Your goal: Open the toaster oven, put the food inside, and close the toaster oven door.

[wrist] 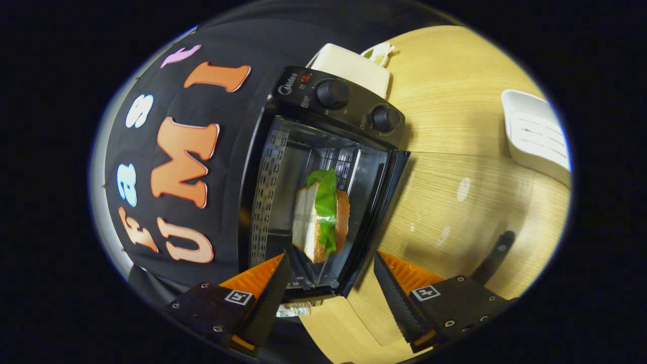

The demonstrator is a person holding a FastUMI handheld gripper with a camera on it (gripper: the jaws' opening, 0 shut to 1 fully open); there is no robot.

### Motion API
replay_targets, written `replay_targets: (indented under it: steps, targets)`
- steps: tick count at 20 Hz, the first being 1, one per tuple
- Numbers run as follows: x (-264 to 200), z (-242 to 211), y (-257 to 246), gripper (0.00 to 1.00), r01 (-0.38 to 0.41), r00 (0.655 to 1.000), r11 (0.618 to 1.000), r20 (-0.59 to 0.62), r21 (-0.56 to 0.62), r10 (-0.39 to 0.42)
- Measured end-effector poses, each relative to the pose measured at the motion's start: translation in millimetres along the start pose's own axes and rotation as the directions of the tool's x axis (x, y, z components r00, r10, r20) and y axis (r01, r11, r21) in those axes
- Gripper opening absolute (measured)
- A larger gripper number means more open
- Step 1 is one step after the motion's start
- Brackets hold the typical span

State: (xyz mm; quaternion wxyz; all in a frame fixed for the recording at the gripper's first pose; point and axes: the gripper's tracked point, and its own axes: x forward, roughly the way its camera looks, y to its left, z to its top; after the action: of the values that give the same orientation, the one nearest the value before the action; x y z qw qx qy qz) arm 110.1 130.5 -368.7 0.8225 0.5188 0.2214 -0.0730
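The black toaster oven [303, 108] stands with its door open, and the whole view is rolled sideways. Its glass door [455, 212] lies flat over the wooden table, with the dark handle [498, 253] at its far edge. Inside the oven cavity a sandwich [323, 217] with a green lettuce leaf rests on the rack. My gripper [331, 257] is open at the oven's mouth, fingers spread wide on either side of the opening. The sandwich sits just beyond the fingertips, and neither finger touches it.
Two black knobs [332, 93] sit on the oven's control panel. A cream-coloured box [354, 63] stands behind the oven. A white tray [536, 134] lies on the light wooden table [455, 76] past the open door.
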Motion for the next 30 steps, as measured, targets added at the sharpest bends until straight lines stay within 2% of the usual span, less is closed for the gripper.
replay_targets:
  steps: [2,4,7,10,12,15,19,21,27,30]
  targets:
    - [-26.2,-8.3,5.5,0.98,-0.02,0.999,0.994,-0.031,-0.106,0.017]
    - [-50.9,-14.6,5.0,0.98,-0.034,0.998,0.971,-0.062,-0.235,0.02]
    - [-81.1,-17.3,0.2,0.98,-0.035,0.997,0.905,-0.08,-0.425,0.001]
    - [-102.9,-23.9,-20.7,0.98,-0.006,0.993,0.83,-0.105,-0.557,-0.063]
    - [-109.9,-27.9,-41.3,0.98,0.028,0.988,0.749,-0.097,-0.662,-0.123]
    - [-112.7,-35.2,-66.1,0.98,0.059,0.975,0.598,-0.082,-0.799,-0.206]
    - [-101.9,-33.0,-107.3,0.99,0.096,0.949,0.455,-0.057,-0.885,-0.31]
    - [-99.5,-29.9,-122.5,0.99,0.11,0.931,0.401,-0.047,-0.909,-0.362]
    - [-78.5,-22.6,-139.6,0.99,0.115,0.916,0.297,-0.015,-0.948,-0.401]
    - [-69.6,-24.7,-140.0,0.99,0.118,0.916,0.282,-0.005,-0.952,-0.401]
